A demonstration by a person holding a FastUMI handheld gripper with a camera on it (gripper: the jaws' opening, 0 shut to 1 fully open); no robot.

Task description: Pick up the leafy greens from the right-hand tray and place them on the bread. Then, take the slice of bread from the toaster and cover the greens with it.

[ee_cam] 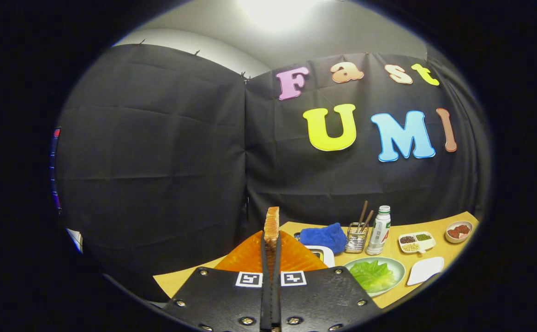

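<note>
A toasted slice of bread [272, 220] stands on edge between my fingers, its top sticking out above the fingertips. My gripper [271, 242] is shut on it and held above the wooden table [439, 251]. Below and behind the slice lies an orange ribbed tray [247, 257]. To the right of the fingers, leafy greens [372, 275] lie on a round pale green plate [398, 268]; whether bread lies under them I cannot tell. A white toaster [323, 254] peeks out just right of the fingers, mostly hidden by the gripper's body.
A blue cloth [325, 236] lies behind the toaster. Further right stand a wire holder with chopsticks [357, 236], a white bottle [379, 230], a divided dish of grains [416, 242], a small bowl [459, 231] and a white square dish [425, 270].
</note>
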